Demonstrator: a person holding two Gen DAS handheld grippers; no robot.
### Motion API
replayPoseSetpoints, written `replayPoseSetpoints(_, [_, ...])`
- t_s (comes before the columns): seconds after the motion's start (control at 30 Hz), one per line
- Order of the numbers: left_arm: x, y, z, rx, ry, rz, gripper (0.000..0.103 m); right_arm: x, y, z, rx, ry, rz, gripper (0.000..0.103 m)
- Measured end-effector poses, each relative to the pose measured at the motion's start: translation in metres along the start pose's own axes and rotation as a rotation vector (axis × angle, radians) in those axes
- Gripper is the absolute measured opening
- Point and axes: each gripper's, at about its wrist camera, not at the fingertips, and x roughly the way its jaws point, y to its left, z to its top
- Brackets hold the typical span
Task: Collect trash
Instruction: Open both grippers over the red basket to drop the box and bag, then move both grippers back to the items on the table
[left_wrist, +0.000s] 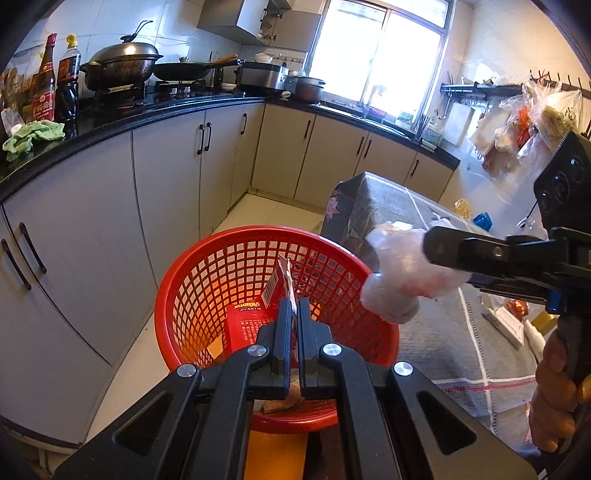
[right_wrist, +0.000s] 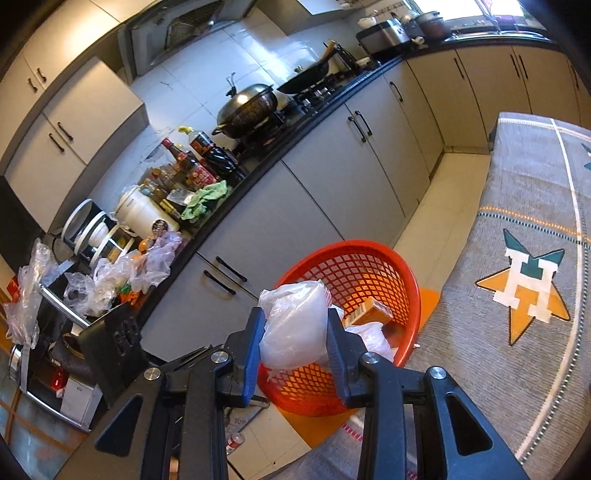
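**Both grippers loaded over the red basket**

While the kitchen's grey cabinets and black countertop curve along the wall, a table under a grey patterned cloth stands opposite them, and the red mesh basket sits on the floor between the two, close against the table's edge. Inside the basket lie a red printed box and, seen from the right wrist view, an orange carton and some crumpled white plastic.

The right gripper is clamped on a bunched translucent plastic bag, its blue-padded fingers pressing the bag from both sides; the bag hangs at the basket's rim on the table side, partly over the opening. The left gripper is closed almost completely, pinching the edge of a thin red-and-white wrapper with a barcode, held upright above the basket's interior.

On the counter stand a lidded wok, two dark sauce bottles and a green rag.
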Motion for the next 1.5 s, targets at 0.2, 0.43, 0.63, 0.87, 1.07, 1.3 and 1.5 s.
replayPoseSetpoints(0.2, [0.0,-0.001,-0.001,0.004,-0.004,0.006,0.004,0.009,-0.006,0.0,0.019,0.006,-0.008,0.046])
replayPoseSetpoints(0.43, [-0.009,-0.005,-0.001,0.008,-0.034,0.02,0.036,-0.005,-0.004,0.001,0.019,-0.016,-0.008,0.052])
replayPoseSetpoints(0.63, [-0.019,-0.021,0.0,0.046,-0.043,0.008,0.037,-0.033,-0.003,-0.007,0.011,-0.056,-0.02,0.052])
replayPoseSetpoints(0.87, [-0.027,-0.055,-0.003,0.102,-0.044,-0.028,0.037,-0.07,-0.018,-0.024,0.039,-0.084,-0.043,0.052])
replayPoseSetpoints(1.07, [-0.025,-0.086,-0.007,0.146,-0.026,-0.061,0.038,-0.115,-0.04,-0.04,0.076,-0.128,-0.067,0.052])
replayPoseSetpoints(1.3, [-0.018,-0.14,-0.018,0.213,0.023,-0.112,0.039,-0.169,-0.065,-0.067,0.103,-0.162,-0.137,0.053])
replayPoseSetpoints(1.5, [-0.007,-0.195,-0.028,0.287,0.075,-0.149,0.044,-0.238,-0.09,-0.102,0.08,-0.228,-0.314,0.059])
